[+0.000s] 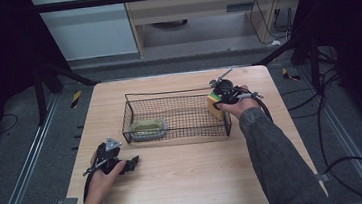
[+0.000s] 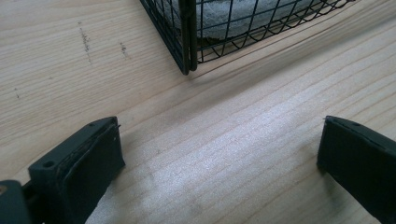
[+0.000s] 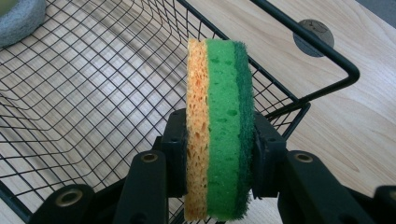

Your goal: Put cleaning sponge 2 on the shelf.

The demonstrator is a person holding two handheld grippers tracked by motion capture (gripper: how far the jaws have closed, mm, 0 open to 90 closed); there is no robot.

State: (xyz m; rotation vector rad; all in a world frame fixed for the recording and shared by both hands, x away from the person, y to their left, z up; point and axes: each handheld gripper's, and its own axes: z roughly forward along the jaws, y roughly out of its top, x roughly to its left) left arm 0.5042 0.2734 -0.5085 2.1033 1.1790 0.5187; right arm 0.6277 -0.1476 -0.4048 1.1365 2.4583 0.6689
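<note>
A yellow and green sponge (image 3: 219,130) stands on edge between the jaws of my right gripper (image 3: 217,154), which is shut on it. In the high view this gripper (image 1: 221,99) holds the sponge (image 1: 214,105) over the right end of a black wire basket (image 1: 133,97). Another sponge, grey-green (image 1: 147,129), lies in the basket's near left corner (image 2: 187,60) and also appears at the right gripper view's top left (image 3: 16,18). My left gripper (image 1: 132,163) rests low over the table in front of the basket, open, with bare wood between its pads (image 2: 93,158).
The wooden table (image 1: 186,182) has free room in front of the basket. A round dark mark (image 3: 314,31) sits on the wood beyond the basket rim. Dark floor, cables and frame legs surround the table.
</note>
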